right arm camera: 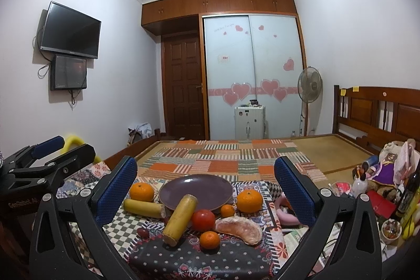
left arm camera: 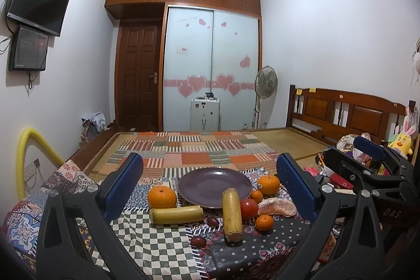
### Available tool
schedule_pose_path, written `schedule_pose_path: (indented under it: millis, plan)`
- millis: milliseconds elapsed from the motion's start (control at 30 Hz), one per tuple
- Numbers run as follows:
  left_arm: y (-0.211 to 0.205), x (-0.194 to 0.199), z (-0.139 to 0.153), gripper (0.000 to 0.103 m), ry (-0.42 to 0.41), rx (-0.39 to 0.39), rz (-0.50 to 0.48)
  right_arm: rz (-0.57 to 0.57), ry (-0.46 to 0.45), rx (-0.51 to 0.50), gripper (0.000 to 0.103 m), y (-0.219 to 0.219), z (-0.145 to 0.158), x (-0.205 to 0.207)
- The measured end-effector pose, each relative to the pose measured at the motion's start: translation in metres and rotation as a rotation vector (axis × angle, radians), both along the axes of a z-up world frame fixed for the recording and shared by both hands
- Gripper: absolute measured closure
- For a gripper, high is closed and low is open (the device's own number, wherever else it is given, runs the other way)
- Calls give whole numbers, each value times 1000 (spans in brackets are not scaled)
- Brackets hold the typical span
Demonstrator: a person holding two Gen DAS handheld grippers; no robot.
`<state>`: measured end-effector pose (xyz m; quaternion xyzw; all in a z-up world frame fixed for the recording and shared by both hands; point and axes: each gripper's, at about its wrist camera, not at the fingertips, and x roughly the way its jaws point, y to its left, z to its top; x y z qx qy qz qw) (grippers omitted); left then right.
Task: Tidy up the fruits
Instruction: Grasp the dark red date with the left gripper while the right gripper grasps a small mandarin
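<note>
An empty purple plate sits on the patterned cloth. Around it lie two large oranges, two small oranges, a red tomato, two yellow sugarcane pieces, a peeled pomelo segment and two dark red dates. My left gripper is open and empty, short of the fruits. My right gripper is open and empty, also short of them.
The cloth lies on a bed with a patchwork blanket behind. Toys, bottles and clutter crowd the right side. A wooden headboard stands at right. A yellow tube is at left.
</note>
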<state>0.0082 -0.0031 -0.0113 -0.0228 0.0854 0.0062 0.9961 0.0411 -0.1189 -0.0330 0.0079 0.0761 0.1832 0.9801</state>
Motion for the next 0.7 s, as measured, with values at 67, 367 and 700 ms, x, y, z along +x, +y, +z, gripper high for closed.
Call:
schedule_pose_path:
  millis: [67, 367, 700]
  plan:
    - [3, 6, -5, 0, 31, 2, -2, 0, 21, -14, 0, 1, -5, 5]
    - [30, 38, -42, 0, 213, -36, 7, -29, 167, -117, 0, -4, -50, 38]
    - [45, 74, -92, 12, 402, -28, 4, 4, 316, -174, 4, -13, -87, 69]
